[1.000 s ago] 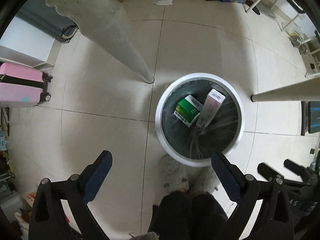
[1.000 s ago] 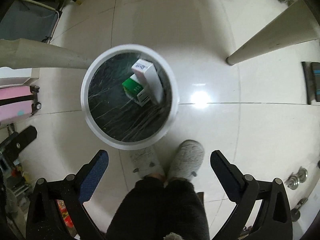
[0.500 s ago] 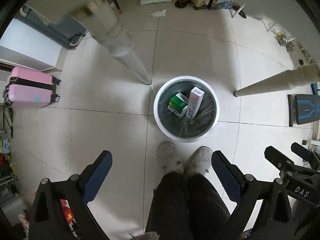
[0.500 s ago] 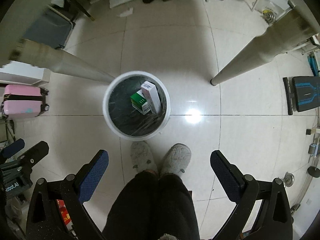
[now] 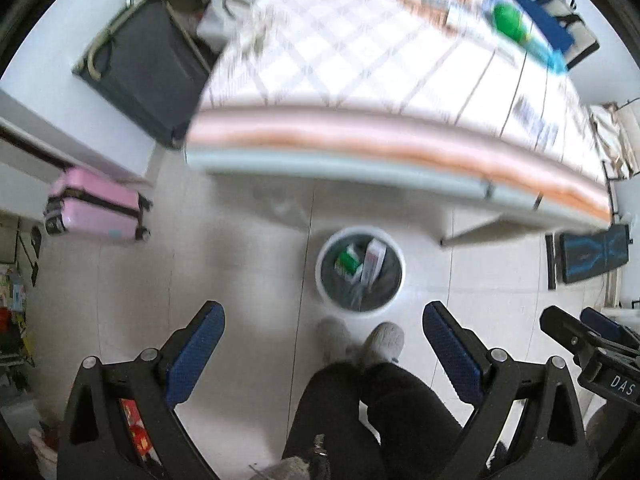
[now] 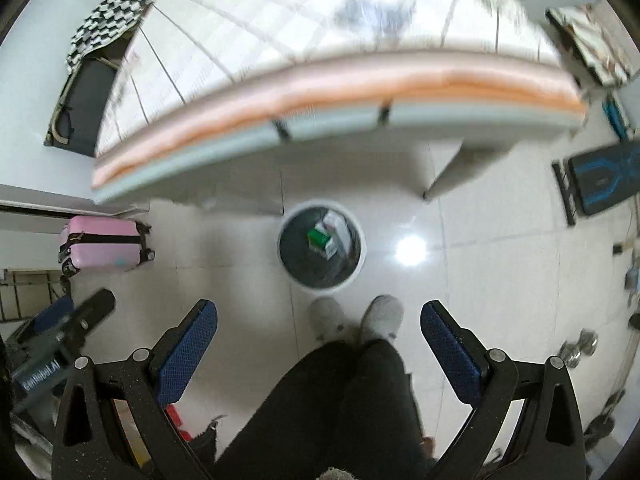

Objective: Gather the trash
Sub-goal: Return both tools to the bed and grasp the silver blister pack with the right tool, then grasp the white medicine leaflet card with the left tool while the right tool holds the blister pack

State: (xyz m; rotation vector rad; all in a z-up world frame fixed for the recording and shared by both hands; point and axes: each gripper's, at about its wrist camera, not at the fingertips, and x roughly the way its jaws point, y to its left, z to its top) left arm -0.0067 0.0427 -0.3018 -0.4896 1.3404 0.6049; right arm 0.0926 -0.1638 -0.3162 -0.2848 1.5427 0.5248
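Observation:
A white trash bin [image 5: 324, 286] [image 6: 359, 258] with a dark liner stands on the tiled floor below the table edge. Inside it lie a green box [image 5: 347, 262] [image 6: 318, 237] and a white carton [image 5: 374, 260] [image 6: 338, 224]. My left gripper [image 5: 323, 322] hangs high above the floor, open and holding nothing. My right gripper [image 6: 319, 316] is likewise open and empty, well above the bin. On the blurred table top [image 5: 360, 60] I see a green object [image 5: 509, 22] and other small items at the far edge, too smeared to identify.
The person's dark trousers [image 5: 372, 412] and grey slippers [image 5: 384, 340] stand just before the bin. A pink suitcase [image 5: 94, 206] [image 6: 102, 242] sits at the left, a dark folding cot [image 5: 144, 68] behind it, a blue-patterned board [image 5: 592, 252] at the right.
Both grippers have risen far from the bin, which now looks small. The checked table top has come into view above its legs, blurred by motion. The boxes stay in the bin.

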